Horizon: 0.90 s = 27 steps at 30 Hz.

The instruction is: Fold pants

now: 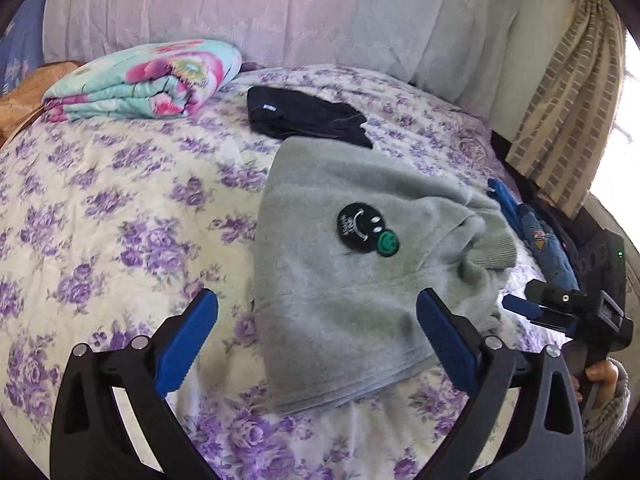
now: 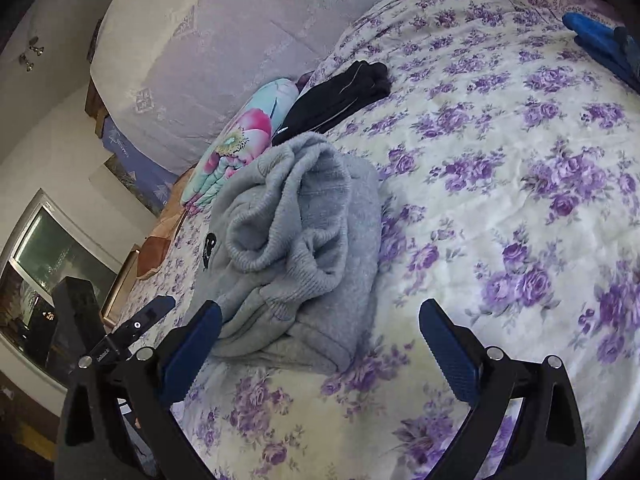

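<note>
The grey pants [image 1: 328,220] lie folded into a thick bundle on the floral bed sheet [image 1: 120,208], with a black and green smiley patch [image 1: 362,226] facing up. In the right wrist view their ribbed cuffs are bunched on top of the grey pants [image 2: 304,232]. My left gripper [image 1: 316,296] hovers open and wide over the bundle's near edge, its pads off the cloth. My right gripper [image 2: 320,305] is open too, at the bundle's right end, with only a corner of the fabric near its left finger. It also shows from the side as the right gripper [image 1: 520,308].
A folded black garment [image 1: 304,116] lies just behind the pants. A folded flowery blanket [image 1: 148,80] sits at the back left by the pillows [image 1: 240,8]. Blue denim clothing [image 1: 536,236] lies at the bed's right edge, under a curtain [image 1: 568,112]. A hand [image 1: 600,376] holds the right gripper.
</note>
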Each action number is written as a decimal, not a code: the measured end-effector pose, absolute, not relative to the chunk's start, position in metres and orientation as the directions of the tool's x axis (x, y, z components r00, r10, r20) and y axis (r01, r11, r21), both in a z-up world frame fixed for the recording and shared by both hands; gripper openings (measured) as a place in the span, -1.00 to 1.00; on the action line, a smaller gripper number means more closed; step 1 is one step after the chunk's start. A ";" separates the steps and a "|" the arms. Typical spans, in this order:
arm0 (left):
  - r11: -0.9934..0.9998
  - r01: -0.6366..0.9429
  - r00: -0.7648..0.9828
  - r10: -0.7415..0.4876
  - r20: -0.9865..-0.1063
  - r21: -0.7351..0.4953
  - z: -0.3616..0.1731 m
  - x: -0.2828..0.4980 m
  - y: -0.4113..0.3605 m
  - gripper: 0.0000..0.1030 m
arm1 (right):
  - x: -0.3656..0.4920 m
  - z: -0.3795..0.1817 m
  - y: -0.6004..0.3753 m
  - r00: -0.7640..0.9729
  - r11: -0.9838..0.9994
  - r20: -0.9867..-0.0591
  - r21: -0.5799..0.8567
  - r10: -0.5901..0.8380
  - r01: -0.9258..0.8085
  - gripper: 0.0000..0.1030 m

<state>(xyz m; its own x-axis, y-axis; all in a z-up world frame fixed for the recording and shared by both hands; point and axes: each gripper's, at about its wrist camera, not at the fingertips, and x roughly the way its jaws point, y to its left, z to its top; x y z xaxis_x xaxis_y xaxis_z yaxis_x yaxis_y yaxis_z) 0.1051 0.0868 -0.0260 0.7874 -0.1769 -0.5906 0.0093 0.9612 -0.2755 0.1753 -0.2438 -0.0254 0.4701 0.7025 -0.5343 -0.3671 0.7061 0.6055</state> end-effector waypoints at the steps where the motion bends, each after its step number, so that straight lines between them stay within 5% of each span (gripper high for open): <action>1: 0.962 0.002 0.780 -0.173 -0.602 -0.273 -0.028 0.108 0.087 0.89 | 0.176 -0.026 -0.243 0.463 0.700 -0.532 0.613 0.709 -0.366 0.93; 6: 0.960 -0.002 0.754 -0.182 -0.632 -0.280 -0.036 0.120 0.081 0.90 | 0.195 -0.027 -0.245 0.436 0.644 -0.493 0.689 0.753 -0.334 0.93; 14: 0.951 0.022 0.718 -0.229 -0.658 -0.308 -0.049 0.145 0.076 0.91 | 0.232 -0.039 -0.215 0.353 0.676 -0.577 0.655 0.736 -0.339 0.93; 20: 0.788 0.025 0.632 -0.489 -0.601 -0.615 -0.085 0.168 0.117 0.92 | 0.246 -0.044 -0.207 0.321 0.665 -0.582 0.659 0.747 -0.353 0.93; 27: 0.819 0.043 0.619 -0.471 -0.628 -0.573 -0.081 0.178 0.110 0.92 | 0.262 -0.046 -0.201 0.306 0.589 -0.506 0.734 0.806 -0.338 0.91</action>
